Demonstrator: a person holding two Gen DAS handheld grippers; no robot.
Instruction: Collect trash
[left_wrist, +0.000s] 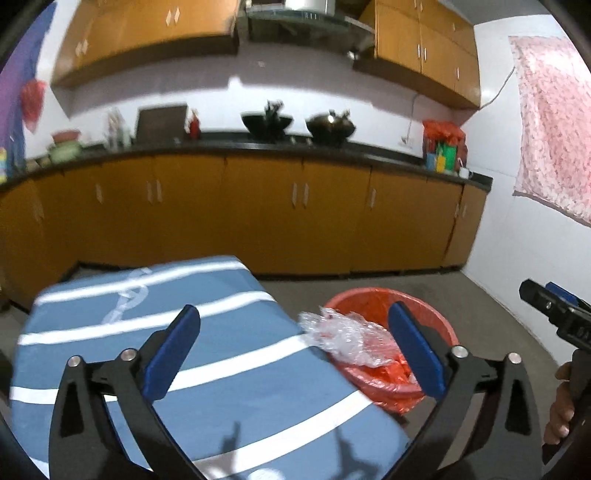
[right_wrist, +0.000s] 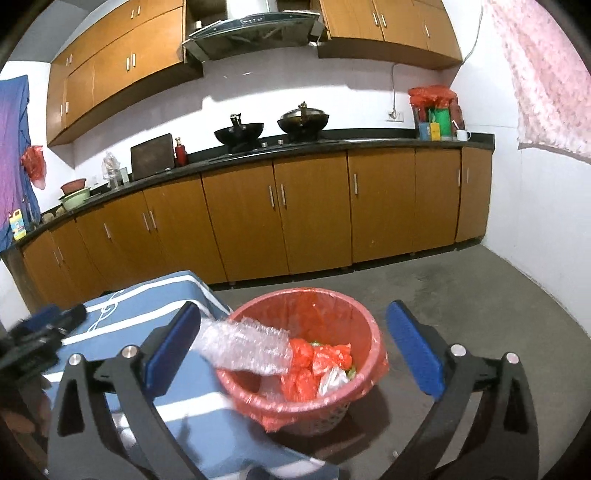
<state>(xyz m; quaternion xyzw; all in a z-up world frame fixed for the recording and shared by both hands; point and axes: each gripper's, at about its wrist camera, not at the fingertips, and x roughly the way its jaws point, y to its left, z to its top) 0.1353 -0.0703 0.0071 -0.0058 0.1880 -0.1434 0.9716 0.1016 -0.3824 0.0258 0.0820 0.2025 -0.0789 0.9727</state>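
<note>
Trash first, from your left wrist view: the red-lined bin (left_wrist: 391, 347) sits on the floor just off the table's (left_wrist: 155, 354) right edge, crumpled clear plastic wrap (left_wrist: 343, 338) hangs over its near rim, and your left gripper (left_wrist: 293, 350) is spread wide, holding nothing. From your right wrist view, the bin (right_wrist: 306, 354) holds red bags and scraps, the wrap (right_wrist: 247, 345) slants in over its left rim by the table's corner, bare floor lies to the right, and your right gripper (right_wrist: 295, 350) is likewise spread and empty.

White walls (right_wrist: 535, 206) and a grey concrete floor (right_wrist: 461, 288) are seen. Orange-brown cabinets (right_wrist: 310, 210) are fitted below a black counter (right_wrist: 369, 142); a range hood (right_wrist: 251, 31) is mounted above.
</note>
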